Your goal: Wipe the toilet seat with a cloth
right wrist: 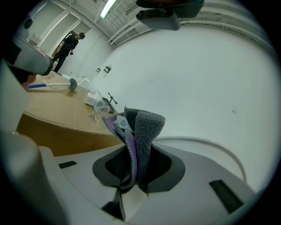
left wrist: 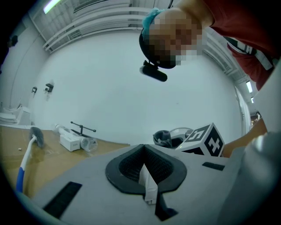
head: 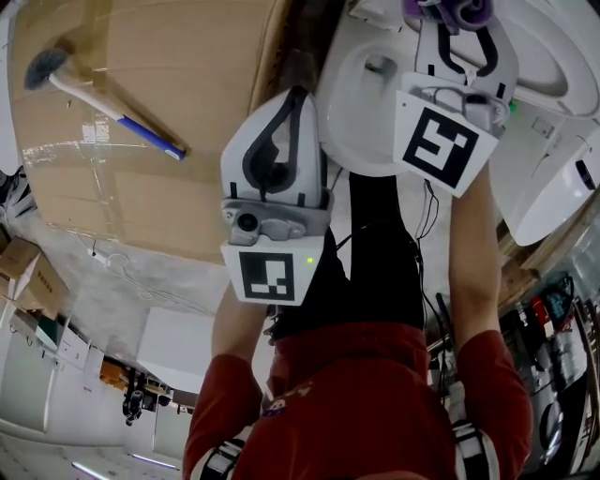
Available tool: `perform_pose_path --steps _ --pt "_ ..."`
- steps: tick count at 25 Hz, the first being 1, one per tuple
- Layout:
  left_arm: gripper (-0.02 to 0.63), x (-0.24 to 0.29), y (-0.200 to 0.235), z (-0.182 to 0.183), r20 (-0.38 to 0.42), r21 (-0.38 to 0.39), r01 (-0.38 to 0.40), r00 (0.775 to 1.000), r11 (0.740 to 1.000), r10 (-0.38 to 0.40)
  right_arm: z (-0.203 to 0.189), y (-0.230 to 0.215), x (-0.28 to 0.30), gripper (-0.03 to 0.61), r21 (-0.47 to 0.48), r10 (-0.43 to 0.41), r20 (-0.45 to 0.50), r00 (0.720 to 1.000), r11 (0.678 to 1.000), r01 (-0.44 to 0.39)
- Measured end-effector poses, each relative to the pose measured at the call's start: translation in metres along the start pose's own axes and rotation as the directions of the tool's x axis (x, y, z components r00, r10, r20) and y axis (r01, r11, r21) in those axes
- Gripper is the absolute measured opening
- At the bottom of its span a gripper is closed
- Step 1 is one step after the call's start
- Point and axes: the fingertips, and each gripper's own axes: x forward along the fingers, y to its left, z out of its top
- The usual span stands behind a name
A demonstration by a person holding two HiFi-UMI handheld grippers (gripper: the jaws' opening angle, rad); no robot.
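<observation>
The white toilet [head: 361, 117] lies at the top of the head view, with a curved white seat part [head: 553, 75] to its right. My right gripper [head: 450, 33] reaches over it, shut on a bunched grey and purple cloth [head: 459, 11]. In the right gripper view the cloth [right wrist: 138, 132] stands up out of the jaws of the right gripper [right wrist: 134, 173], before a curved white rim [right wrist: 219, 151]. My left gripper [head: 300, 94] hangs beside the toilet's left edge. Its jaws are shut with nothing in them in the left gripper view [left wrist: 144, 151].
A toilet brush [head: 42, 67] with a blue-tipped handle lies on the wooden floor panel [head: 178, 159] at the left. A small white box [left wrist: 70, 141] and a clear bottle [left wrist: 88, 144] lie further along the panel by the white wall. A person stands far off [right wrist: 68, 44].
</observation>
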Motion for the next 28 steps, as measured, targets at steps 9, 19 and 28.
perform_pose_path --steps 9,19,28 --pt "0.014 0.006 0.009 -0.035 -0.005 -0.001 -0.021 1.0 1.0 0.021 -0.04 0.05 0.004 0.08 -0.115 0.102 -0.069 0.992 0.987 -0.11" --pt "0.014 0.0 0.011 -0.075 -0.057 -0.027 -0.061 0.997 0.998 0.059 -0.113 0.12 0.022 0.08 -0.19 0.184 -0.154 0.971 0.959 -0.212" --pt "0.014 0.005 0.005 -0.095 -0.089 -0.018 -0.05 0.995 0.999 0.048 -0.152 0.142 0.021 0.08 -0.169 0.175 -0.146 0.974 0.965 -0.199"
